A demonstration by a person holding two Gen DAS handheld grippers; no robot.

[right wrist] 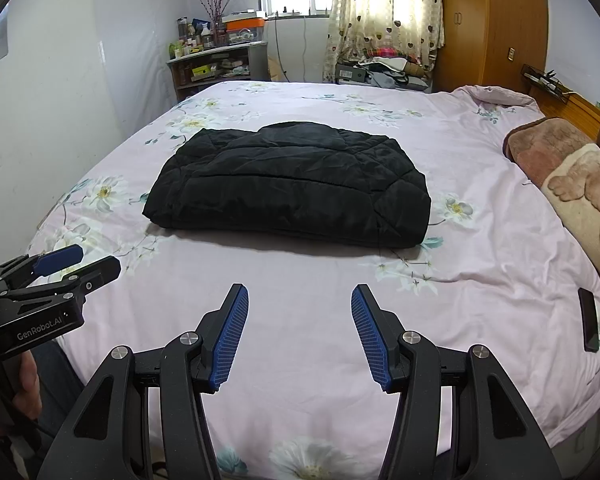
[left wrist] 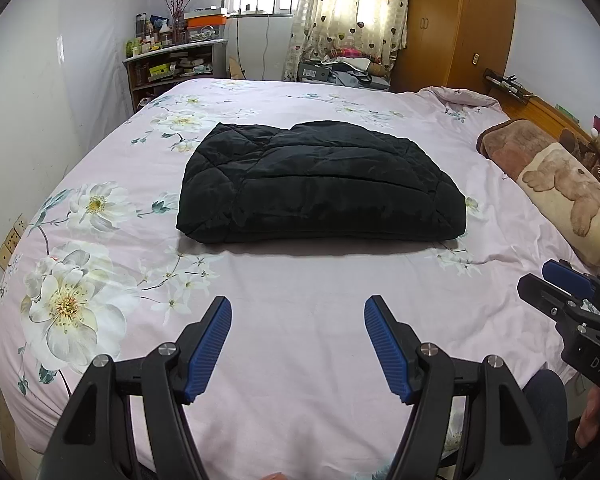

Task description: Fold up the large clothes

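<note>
Fold looked finished; both tools idle, clear of garment.

Nearest: left gripper (left wrist: 298, 342) wide, blue pads (left wrist: 210, 350) bare, nothing between. Right gripper (right wrist: 300, 334) likewise spread and holding nothing. Both poised over near edge of floral pink bed cover (left wrist: 300, 360), angled down, side by side. Further in: black quilted jacket (left wrist: 320, 184) lying mid-bed as 1 compact squared bundle, well apart from either tool, near edge straight, far edge slightly humped. Judged: if tidying wanted, best to press that hump flat with both tools and square the 2 near corners, not to regrip and risk unfolding slippery padded layers. Off to right: dark phone-like slab (right wrist: 590, 320) on cover, then bear-print pillow (left wrist: 576, 196). Farthest: shelf, window, wardrobe.
</note>
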